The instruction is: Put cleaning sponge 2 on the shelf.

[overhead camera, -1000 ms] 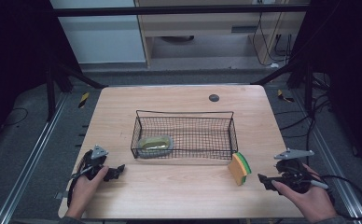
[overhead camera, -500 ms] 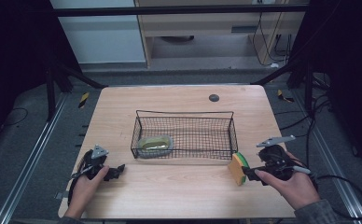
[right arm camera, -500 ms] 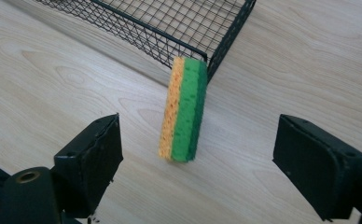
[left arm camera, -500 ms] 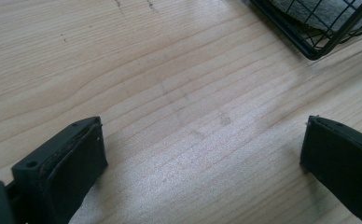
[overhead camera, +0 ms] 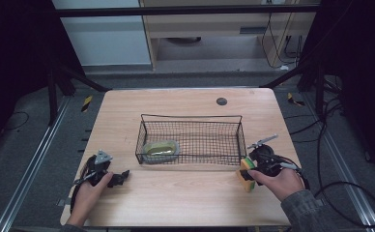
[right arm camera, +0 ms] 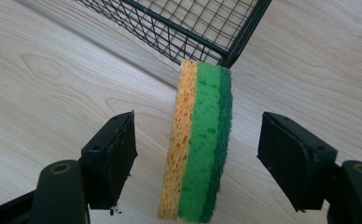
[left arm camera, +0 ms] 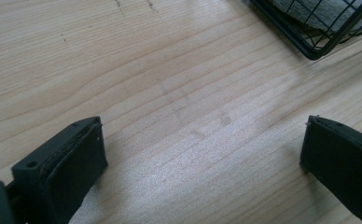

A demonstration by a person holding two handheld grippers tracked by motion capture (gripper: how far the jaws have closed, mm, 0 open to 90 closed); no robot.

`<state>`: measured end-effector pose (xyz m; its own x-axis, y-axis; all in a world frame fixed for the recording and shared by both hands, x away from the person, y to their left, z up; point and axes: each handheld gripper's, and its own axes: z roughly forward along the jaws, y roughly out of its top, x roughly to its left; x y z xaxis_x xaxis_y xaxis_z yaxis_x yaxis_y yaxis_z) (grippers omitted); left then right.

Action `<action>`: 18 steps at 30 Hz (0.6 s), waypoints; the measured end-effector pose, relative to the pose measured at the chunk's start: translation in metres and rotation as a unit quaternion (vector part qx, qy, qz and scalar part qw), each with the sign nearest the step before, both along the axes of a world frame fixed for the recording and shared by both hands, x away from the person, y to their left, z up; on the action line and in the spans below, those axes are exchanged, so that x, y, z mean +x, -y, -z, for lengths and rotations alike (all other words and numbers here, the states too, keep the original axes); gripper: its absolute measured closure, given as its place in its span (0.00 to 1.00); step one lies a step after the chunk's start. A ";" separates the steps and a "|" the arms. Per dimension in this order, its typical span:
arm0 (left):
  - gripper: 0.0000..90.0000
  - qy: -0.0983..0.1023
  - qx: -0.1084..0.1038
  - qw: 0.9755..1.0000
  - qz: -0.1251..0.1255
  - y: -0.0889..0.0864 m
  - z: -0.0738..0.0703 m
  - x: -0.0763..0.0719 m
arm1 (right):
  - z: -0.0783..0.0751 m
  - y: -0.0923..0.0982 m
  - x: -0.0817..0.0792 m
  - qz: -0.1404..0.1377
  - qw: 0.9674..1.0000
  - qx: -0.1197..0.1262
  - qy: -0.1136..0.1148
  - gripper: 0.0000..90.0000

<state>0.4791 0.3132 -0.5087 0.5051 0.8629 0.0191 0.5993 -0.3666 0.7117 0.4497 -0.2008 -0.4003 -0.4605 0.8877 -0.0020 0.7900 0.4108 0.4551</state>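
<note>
A sponge point(right arm camera: 200, 140) with orange, light green and dark green layers stands on its edge on the wooden table point(overhead camera: 190, 198), just outside the right front corner of a black wire basket point(overhead camera: 190, 121). My right gripper point(right arm camera: 198, 158) straddles this sponge point(overhead camera: 246, 174); its jaws have just been closing, and neither pad touches the sponge. A gap shows on both sides. My left gripper point(left arm camera: 202, 154) rests open on bare wood at the table's front left point(overhead camera: 120, 178), nothing between its jaws.
Inside the basket's left end lies a greenish-grey object point(overhead camera: 160, 148); its corner point(left arm camera: 319, 32) also shows in the left gripper view. A small dark disc point(overhead camera: 221, 101) sits on the far side of the table. Dark floor and cables surround the table.
My right hand has moved left across the table's front right until its jaws stand either side of the sponge, and the jaws have narrowed. The left hand has stayed put.
</note>
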 end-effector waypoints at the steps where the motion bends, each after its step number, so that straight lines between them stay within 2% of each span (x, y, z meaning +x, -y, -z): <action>1: 0.00 0.000 0.000 1.000 0.000 0.000 0.000 0.000 | 0.001 -0.001 0.002 0.003 1.000 -0.001 -0.004 0.33; 11: 0.00 0.000 0.000 1.000 0.000 0.000 0.000 0.000 | 0.012 -0.008 0.015 -0.002 0.999 -0.024 -0.033 0.42; 14: 0.00 0.000 0.000 1.000 0.000 0.000 0.000 0.000 | 0.013 -0.008 0.016 -0.005 0.999 -0.028 -0.039 0.51; 18: 0.00 0.000 0.000 1.000 0.000 0.000 0.000 0.000 | 0.013 -0.005 0.015 -0.014 0.999 -0.021 -0.044 0.67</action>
